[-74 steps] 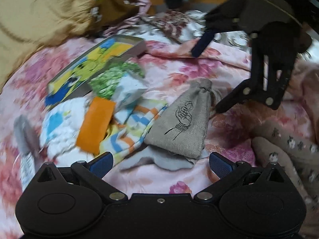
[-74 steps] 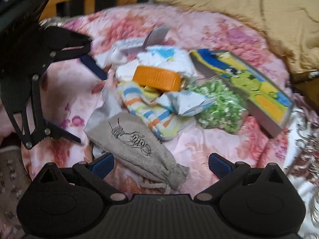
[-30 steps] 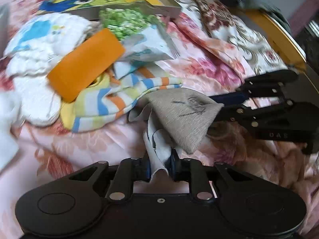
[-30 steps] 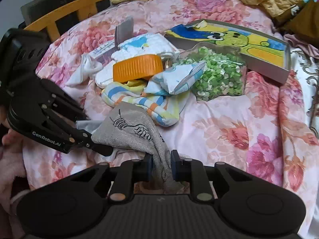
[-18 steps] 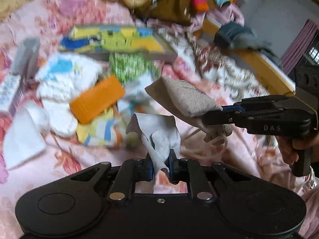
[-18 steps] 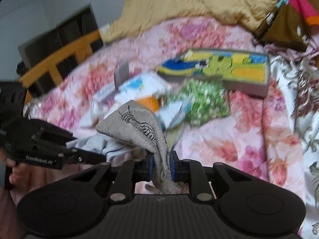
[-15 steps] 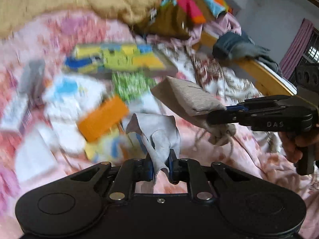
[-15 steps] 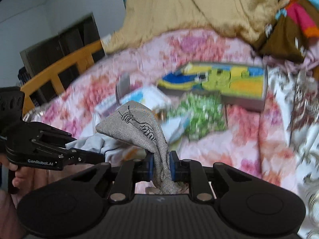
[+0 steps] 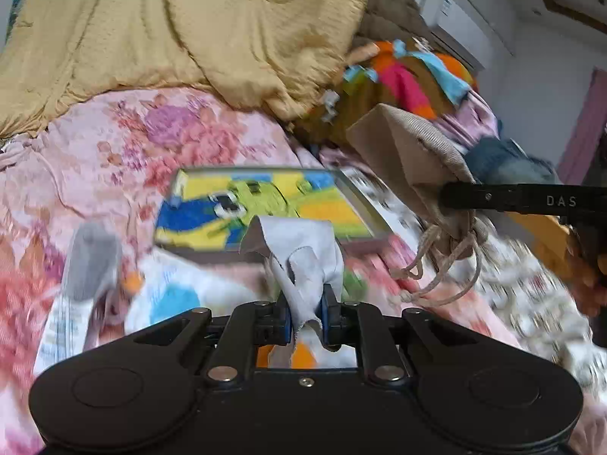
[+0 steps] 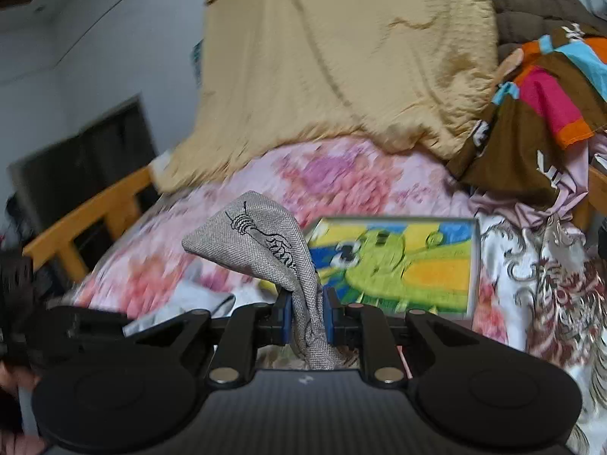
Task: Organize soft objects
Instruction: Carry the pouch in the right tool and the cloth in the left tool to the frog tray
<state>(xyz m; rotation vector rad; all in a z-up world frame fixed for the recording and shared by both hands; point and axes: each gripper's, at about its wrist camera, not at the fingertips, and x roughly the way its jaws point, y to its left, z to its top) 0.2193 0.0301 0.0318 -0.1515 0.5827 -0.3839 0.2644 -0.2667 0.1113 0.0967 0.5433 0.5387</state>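
My left gripper (image 9: 305, 318) is shut on a pale grey cloth (image 9: 303, 254), which stands crumpled above the jaws, lifted off the bed. My right gripper (image 10: 307, 316) is shut on the neck of a grey linen drawstring pouch (image 10: 261, 242) with a black line drawing. In the left wrist view that pouch (image 9: 413, 163) hangs at the right from the right gripper's black fingers (image 9: 493, 197), its cords dangling. The left gripper's black body (image 10: 68, 333) shows at the lower left of the right wrist view. Other soft items lie blurred below on the bed.
A flat box with a yellow, green and blue cartoon lid (image 9: 261, 204) lies on the pink floral bedspread (image 9: 132, 144). A tan quilt (image 9: 170, 26) is piled behind it, colourful clothes (image 9: 402, 76) to its right. An orange wooden bed frame (image 10: 87, 212) runs along the left.
Both grippers have risen off the bed with the cloth and the pouch and tilted up, so the quilt and the wall fill more of each view. The pile has dropped low in the views.
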